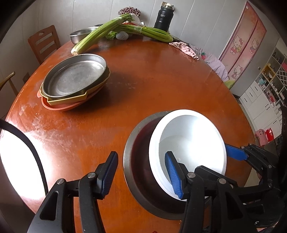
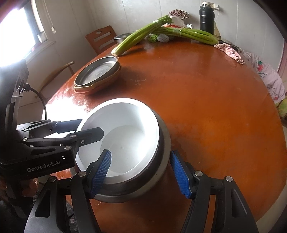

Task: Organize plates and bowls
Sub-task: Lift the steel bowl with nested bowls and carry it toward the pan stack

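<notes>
steel plate tops a stack of yellow and orange plates at the left of the brown desk. left gripper is spread open, one finger inside the white bowl nested in the steel bowl. right gripper gapes open across both bowls' near rim, pads apart from it.

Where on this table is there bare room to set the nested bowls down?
Bare table spreads between the stacked plates, the pink cloth and the white bowl nested in the steel bowl. The far edge is crowded by celery, a steel basin and a black flask.
</notes>
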Demonstrator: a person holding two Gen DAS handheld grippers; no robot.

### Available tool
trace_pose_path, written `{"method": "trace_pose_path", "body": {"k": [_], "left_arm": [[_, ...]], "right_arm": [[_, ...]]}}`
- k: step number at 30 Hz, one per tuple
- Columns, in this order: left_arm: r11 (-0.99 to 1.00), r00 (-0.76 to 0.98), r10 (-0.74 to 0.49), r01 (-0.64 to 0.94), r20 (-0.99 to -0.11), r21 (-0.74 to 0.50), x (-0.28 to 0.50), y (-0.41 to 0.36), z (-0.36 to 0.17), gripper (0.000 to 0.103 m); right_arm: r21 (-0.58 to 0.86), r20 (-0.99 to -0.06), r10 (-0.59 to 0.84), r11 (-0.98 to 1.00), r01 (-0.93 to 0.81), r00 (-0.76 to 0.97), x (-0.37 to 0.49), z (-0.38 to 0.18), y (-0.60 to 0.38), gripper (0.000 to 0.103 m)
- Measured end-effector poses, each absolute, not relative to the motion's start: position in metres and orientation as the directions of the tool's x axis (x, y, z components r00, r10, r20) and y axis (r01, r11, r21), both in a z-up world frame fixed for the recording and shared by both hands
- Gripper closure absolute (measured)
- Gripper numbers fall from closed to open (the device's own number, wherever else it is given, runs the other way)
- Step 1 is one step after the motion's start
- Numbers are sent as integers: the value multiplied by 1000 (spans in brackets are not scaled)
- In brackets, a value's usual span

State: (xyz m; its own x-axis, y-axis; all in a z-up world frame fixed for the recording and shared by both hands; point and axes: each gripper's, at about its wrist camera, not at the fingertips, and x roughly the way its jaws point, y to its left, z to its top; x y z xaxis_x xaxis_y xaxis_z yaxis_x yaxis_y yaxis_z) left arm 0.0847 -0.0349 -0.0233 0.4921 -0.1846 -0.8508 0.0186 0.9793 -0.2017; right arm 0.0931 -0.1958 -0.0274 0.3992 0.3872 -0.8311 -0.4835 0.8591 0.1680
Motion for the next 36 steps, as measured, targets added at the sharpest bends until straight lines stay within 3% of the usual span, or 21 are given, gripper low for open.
{"method": "trace_pose_path", "body": {"k": [10,20,36], "left_arm": [[974,455,-208,16,-866,-225,87,-33,-37,47],[946,441,-310,51,-842,-322,93,-37,-45,48],[952,494,-274,18,-825,-306,105,-15,-20,48]], "right_arm": [[202,-853,396,851,-485,340,94,-39,-191,32],[249,-856,426,836,-488,292,98,-46,-188,32],[250,-843,449,814,-525,294,110,-24,-164,32]]}}
